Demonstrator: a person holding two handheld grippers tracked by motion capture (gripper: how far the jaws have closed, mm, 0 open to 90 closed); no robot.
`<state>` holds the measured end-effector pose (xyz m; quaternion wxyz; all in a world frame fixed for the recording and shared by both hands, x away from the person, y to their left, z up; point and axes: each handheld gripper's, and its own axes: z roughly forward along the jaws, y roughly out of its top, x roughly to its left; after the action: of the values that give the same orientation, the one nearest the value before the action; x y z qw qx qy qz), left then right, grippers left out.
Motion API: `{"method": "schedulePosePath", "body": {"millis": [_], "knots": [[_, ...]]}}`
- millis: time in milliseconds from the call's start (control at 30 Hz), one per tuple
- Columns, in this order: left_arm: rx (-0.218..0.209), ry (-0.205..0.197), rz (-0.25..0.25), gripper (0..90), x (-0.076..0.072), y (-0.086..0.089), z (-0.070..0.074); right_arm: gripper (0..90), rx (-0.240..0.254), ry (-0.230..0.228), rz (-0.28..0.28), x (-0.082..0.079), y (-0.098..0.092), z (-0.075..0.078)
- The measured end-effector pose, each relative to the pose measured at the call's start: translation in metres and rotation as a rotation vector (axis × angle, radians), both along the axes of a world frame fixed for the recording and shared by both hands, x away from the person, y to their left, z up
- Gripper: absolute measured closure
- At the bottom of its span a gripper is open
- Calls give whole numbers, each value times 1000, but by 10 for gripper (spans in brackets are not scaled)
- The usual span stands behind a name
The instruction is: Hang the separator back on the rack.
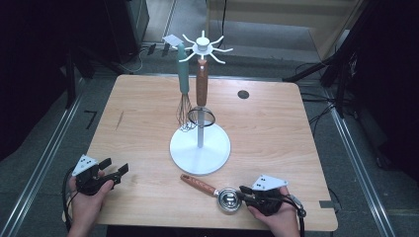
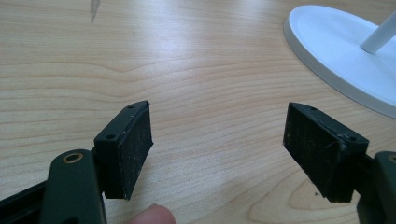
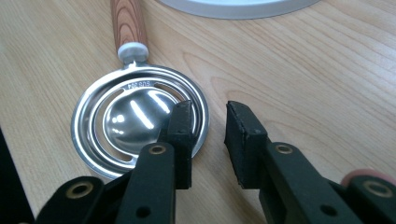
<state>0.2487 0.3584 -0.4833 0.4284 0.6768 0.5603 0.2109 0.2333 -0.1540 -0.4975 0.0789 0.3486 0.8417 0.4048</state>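
Egg separator (image 3: 135, 123): glossy metal bowl, wooden handle; table (image 1: 276, 128) matt wood.

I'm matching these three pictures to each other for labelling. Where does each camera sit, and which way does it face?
High view: above the person's side, facing forward and down on the table; both hands, left gripper, right gripper.
Left gripper view: rides that gripper, looks along its open jaws over bare wood.
Right gripper view: rides that gripper, jaws beside the egg separator.
Shared: the white stand base appears in all three.
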Motion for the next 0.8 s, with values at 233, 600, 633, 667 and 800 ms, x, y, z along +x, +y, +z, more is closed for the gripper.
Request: {"method": "schedulePosePath", "body": {"millis": [233,600,633,667,800], "knots": [[38,-23,5,178,-2,-5,-1,629,71,18,11,6,0,13],[62,-49,-3,136,-3,-7,0,574,-13,75,95,24,32,39],[60,-50,-4,135,-4,-7,0,563,-17,90,96,26,34,41],[59,-51,-8,135,-4,-7,0,560,-22,99,104,27,35,43],[66,-47,-16,135,-4,-8,0,559,-77,141,135,34,45,46]]}}
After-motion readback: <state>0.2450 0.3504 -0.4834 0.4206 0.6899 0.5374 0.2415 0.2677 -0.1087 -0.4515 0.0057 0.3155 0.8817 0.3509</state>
